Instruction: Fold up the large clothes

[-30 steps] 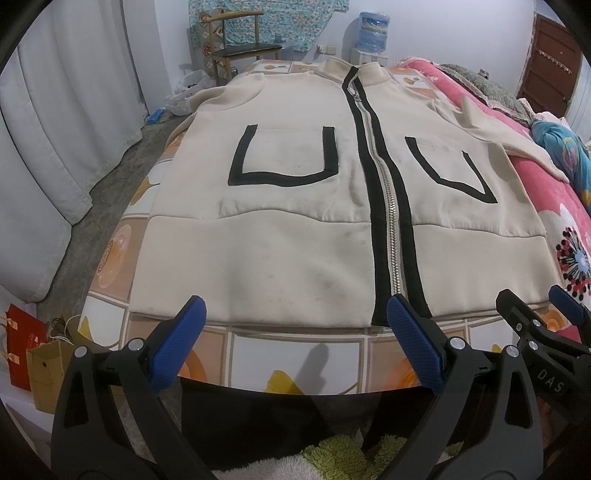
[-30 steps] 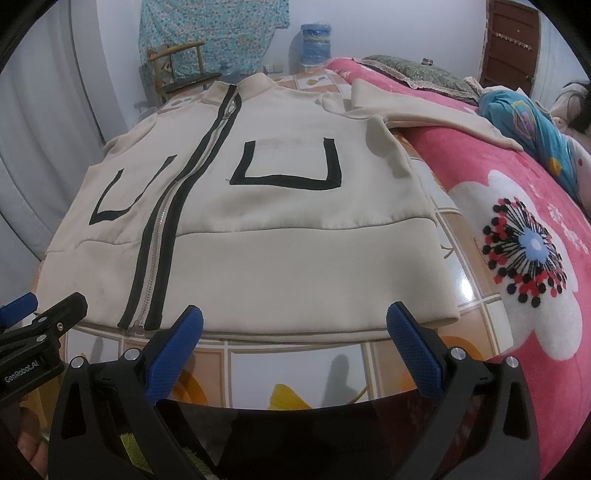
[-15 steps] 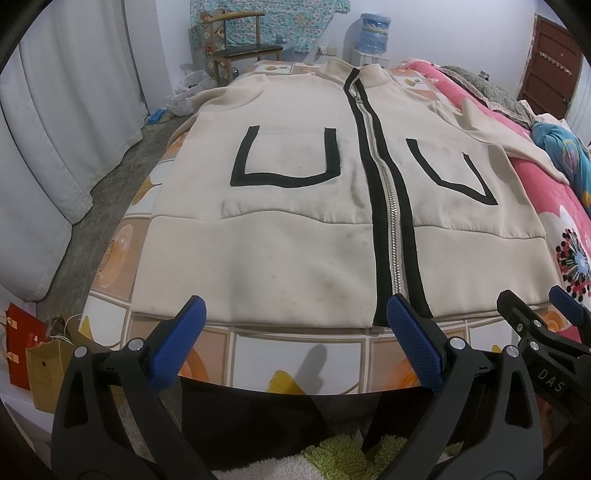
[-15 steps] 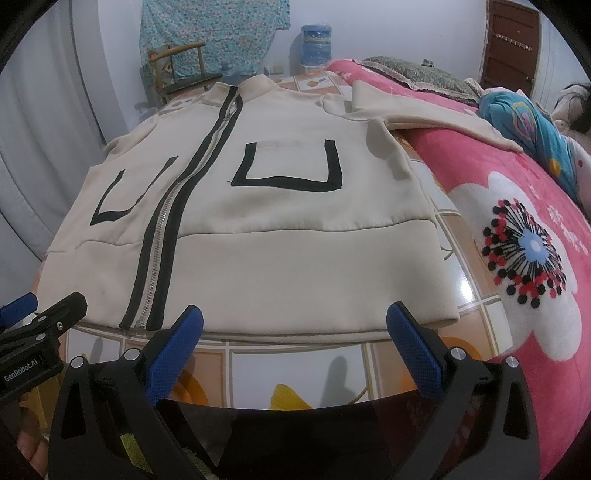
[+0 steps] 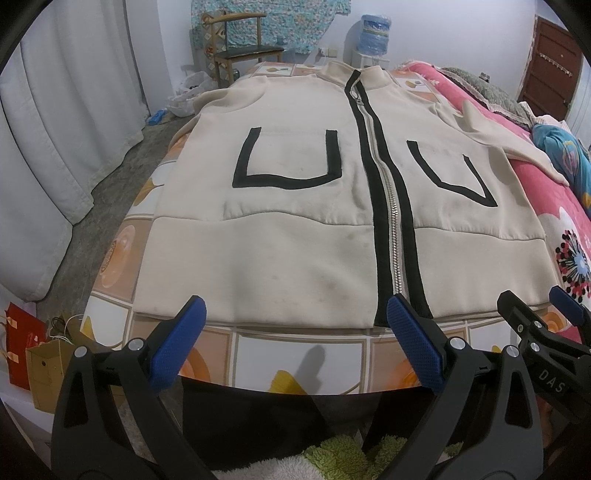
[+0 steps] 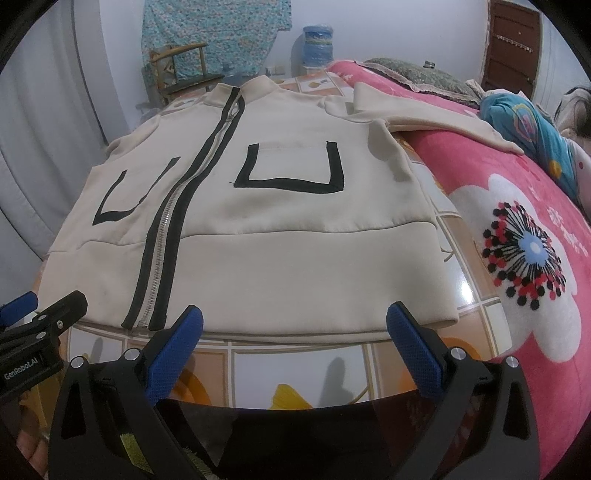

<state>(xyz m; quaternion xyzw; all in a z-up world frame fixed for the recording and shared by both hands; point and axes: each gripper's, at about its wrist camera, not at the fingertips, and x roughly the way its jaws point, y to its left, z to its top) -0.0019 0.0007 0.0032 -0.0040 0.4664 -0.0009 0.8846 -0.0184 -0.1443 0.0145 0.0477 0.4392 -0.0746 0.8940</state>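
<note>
1. Bed under a tile-print sheet, pink floral blanket at 3 o'clock; curtains at 9, chair and water bottle at 12, door at 1.
2. Readable: "DAS" on the right hand-held gripper, "GenRobot.AI" on the left hand-held gripper.
3. Jacket spread flat, zipped, hem nearest; closer than a second ago.
4. Both spread wide, empty, just short of the hem.

Cream jacket flat, hand-held gripper spread
</note>
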